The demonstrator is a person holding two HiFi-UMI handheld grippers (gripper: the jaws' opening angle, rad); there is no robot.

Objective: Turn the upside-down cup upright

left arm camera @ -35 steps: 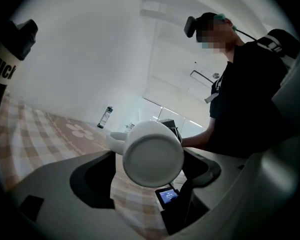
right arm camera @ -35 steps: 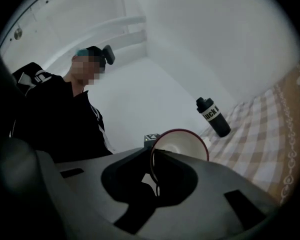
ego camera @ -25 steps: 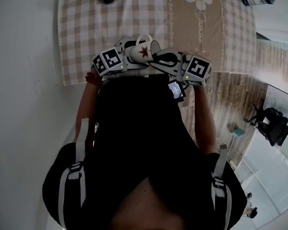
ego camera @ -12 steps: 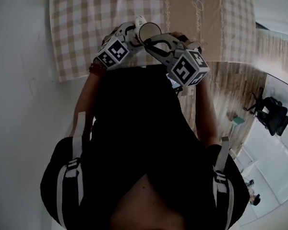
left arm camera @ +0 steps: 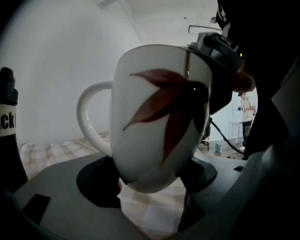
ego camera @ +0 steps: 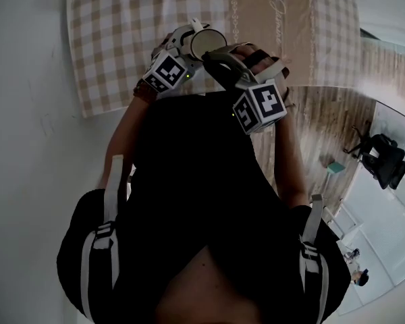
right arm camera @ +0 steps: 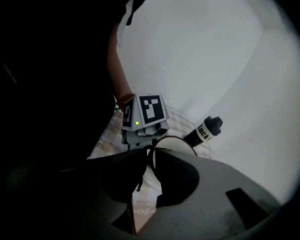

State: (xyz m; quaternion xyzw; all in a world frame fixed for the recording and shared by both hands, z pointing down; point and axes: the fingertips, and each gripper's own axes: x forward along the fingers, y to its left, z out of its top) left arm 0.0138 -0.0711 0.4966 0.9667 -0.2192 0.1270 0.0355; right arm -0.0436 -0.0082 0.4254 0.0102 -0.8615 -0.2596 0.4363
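A white cup (ego camera: 208,43) with a red leaf print hangs above the checked tablecloth (ego camera: 115,39), mouth up toward the head camera. In the left gripper view the cup (left arm camera: 155,129) stands upright, handle to the left. Its lower body sits between the jaws of my left gripper (left arm camera: 149,181), and both pads touch it. My right gripper (ego camera: 216,54) reaches in from the right. In the right gripper view my right gripper (right arm camera: 151,156) pinches the thin rim of the cup (right arm camera: 176,143), and its jaws are opening. The cup's base is hidden.
A black bottle (left arm camera: 4,124) with white lettering stands on the cloth at the far side, also in the right gripper view as the bottle (right arm camera: 206,128). The table's near edge runs just in front of my body. Wooden floor and an office chair (ego camera: 381,171) lie to the right.
The cup has turned from lying on its side to mouth up. Both grippers moved farther over the cloth, the right one rolled over, and the left jaws drew in round the cup.
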